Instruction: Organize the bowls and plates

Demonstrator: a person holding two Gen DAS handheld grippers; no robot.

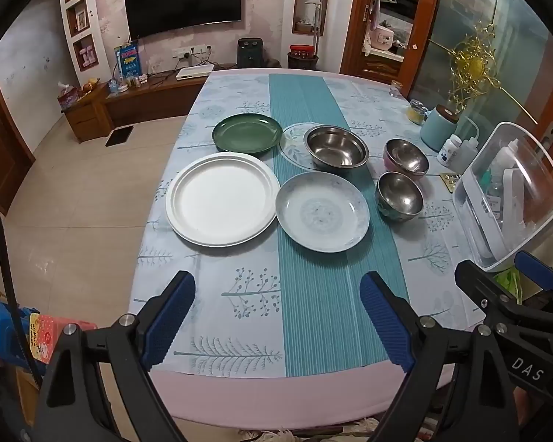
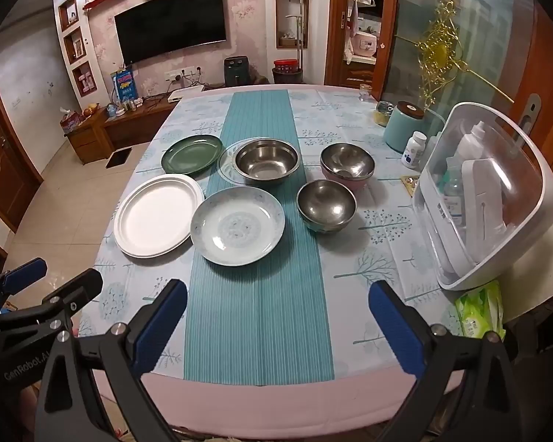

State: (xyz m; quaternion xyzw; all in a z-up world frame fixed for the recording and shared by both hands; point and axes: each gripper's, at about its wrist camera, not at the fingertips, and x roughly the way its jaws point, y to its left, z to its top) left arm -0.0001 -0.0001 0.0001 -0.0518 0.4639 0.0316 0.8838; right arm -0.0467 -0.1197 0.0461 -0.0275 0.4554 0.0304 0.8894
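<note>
- Seven dishes lie ahead of both tongs, well apart from them; nothing is stacked except the large steel bowl sitting on a patterned plate.
- Left gripper and right gripper hang released, empty, above the near table edge.
- White plate lies ahead-left, nearer the left gripper; the small steel bowls lie nearer the right.

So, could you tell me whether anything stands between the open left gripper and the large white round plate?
Nothing visible does: only bare patterned tablecloth lies between the left gripper and the large white round plate.
</note>
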